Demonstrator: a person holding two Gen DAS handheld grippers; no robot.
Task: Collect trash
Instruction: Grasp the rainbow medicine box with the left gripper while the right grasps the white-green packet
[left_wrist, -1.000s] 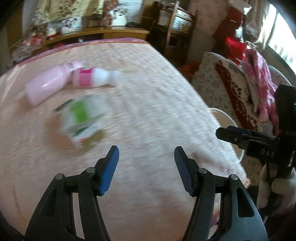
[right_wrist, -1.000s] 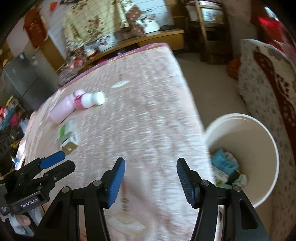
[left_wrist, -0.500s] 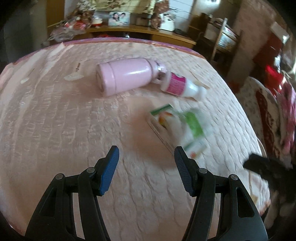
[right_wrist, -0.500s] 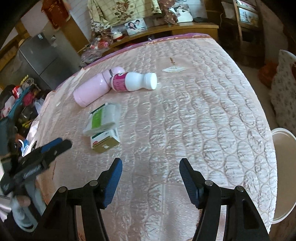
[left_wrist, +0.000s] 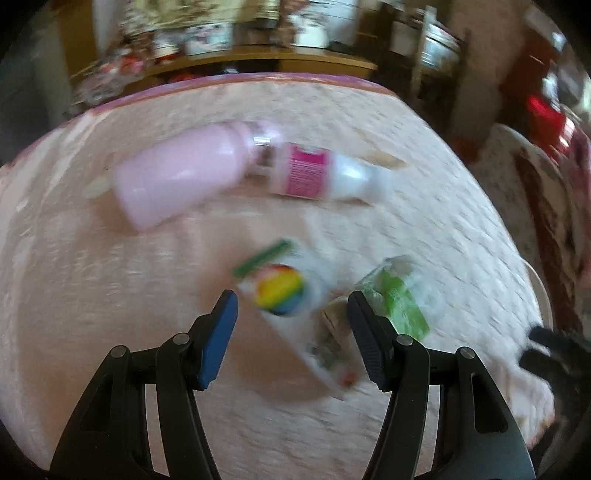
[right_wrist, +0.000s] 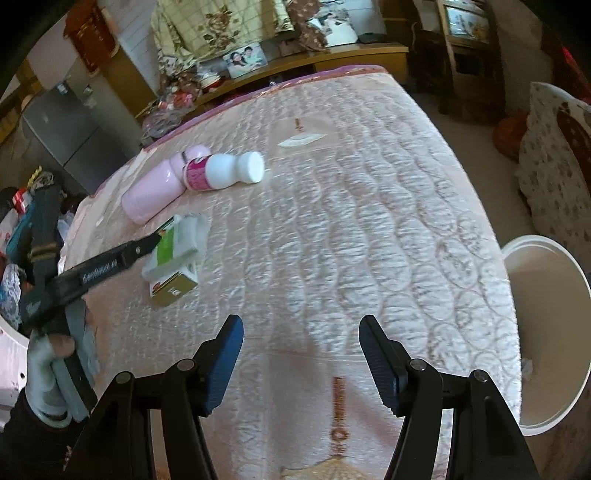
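Note:
On the pink quilted bed lie a pink bottle and a white bottle with a pink label, touching end to end. Nearer lie a white carton with a colourful round picture and a green-and-white pack resting on an olive box. My left gripper is open just above these cartons, and its pads do not press on anything. My right gripper is open over bare quilt with nothing between its fingers.
A white bin stands on the floor off the bed's right edge. A scrap of white paper lies further up the bed. A patterned armchair is at the right, and a cluttered wooden shelf runs behind the bed.
My left gripper has swung in over the cartons, which now sit between its fingers in its view. In the right wrist view the left gripper's tip has reached the green-and-white pack.

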